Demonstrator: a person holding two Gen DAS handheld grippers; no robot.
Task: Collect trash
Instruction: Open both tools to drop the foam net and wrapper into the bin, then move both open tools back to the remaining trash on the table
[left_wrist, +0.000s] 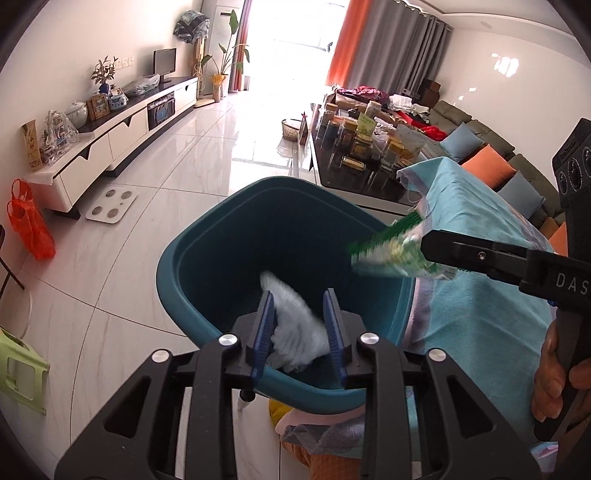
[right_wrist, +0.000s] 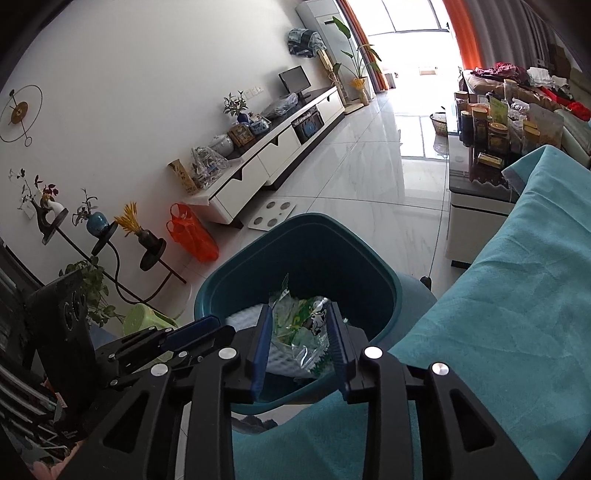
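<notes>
Left wrist view: looks down along the left tongs (left_wrist: 298, 295), held over the mouth of a teal bin (left_wrist: 184, 280). Finds the jaws parted a little around a white ribbed foam scrap (left_wrist: 295, 317), smeared with motion and not plainly pinched, low end already inside the bin. Catches, at the right edge, a hand (left_wrist: 557, 373) wrapped round the other handle.

Right wrist view: shows the right tongs (right_wrist: 300, 308) over the same bin, near its close rim. Finds these jaws parted too, around a crinkled green and clear wrapper (right_wrist: 299, 325) that reaches from pad to pad and hangs above the opening; cannot tell whether the pads press it.

Further out: places the bin against a table draped in teal cloth (right_wrist: 498, 314), on a pale glossy tile floor (left_wrist: 207, 155). Beyond that, picks out a white bathroom scale (left_wrist: 110, 205) on the tiles, an orange plastic bag (left_wrist: 31, 229) beside a long white cabinet (left_wrist: 122, 136), and a crowded dark coffee table (left_wrist: 354, 177) near the sofa
</notes>
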